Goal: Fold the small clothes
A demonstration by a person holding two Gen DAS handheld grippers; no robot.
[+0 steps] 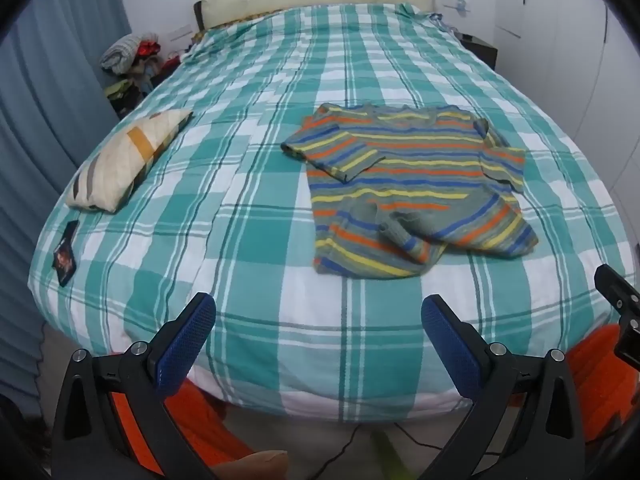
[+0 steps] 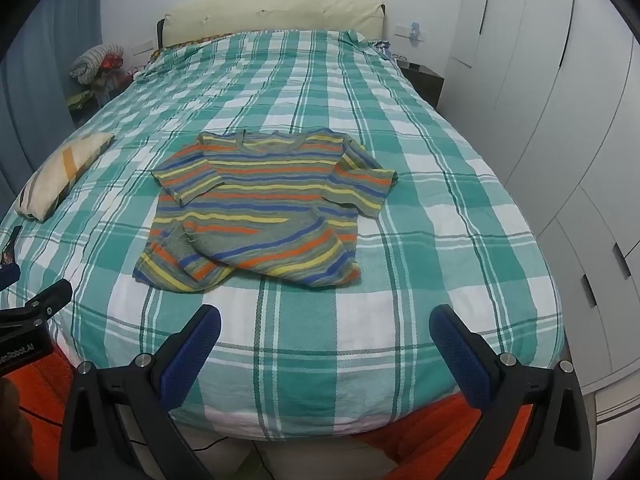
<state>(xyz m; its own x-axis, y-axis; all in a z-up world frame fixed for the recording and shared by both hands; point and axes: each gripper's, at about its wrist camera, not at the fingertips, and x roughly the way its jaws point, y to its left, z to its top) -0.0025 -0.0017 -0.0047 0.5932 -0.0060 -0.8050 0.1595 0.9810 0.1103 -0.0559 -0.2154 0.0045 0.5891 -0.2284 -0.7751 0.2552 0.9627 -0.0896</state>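
A small striped t-shirt [image 1: 408, 184] [image 2: 264, 208] in grey, orange, yellow and blue lies spread on the teal-and-white checked bed cover [image 1: 256, 240] [image 2: 420, 220], neck toward the headboard, its lower hem rumpled and partly folded over. My left gripper [image 1: 318, 312] hovers open over the near edge of the bed, short of the shirt and a little left of it, nothing between its blue pads [image 1: 188, 340]. My right gripper [image 2: 324, 324] is open too, just short of the shirt's hem, holding nothing. Each gripper's black body shows at the edge of the other's view.
A cream pillow [image 1: 124, 160] [image 2: 60, 176] lies on the bed's left side, with a small dark packet [image 1: 66, 256] near the left front corner. A clothes pile [image 1: 132, 68] sits by the far left wall. White wardrobe doors [image 2: 560, 120] run along the right. Orange fabric [image 2: 432, 432] shows below the bed's edge.
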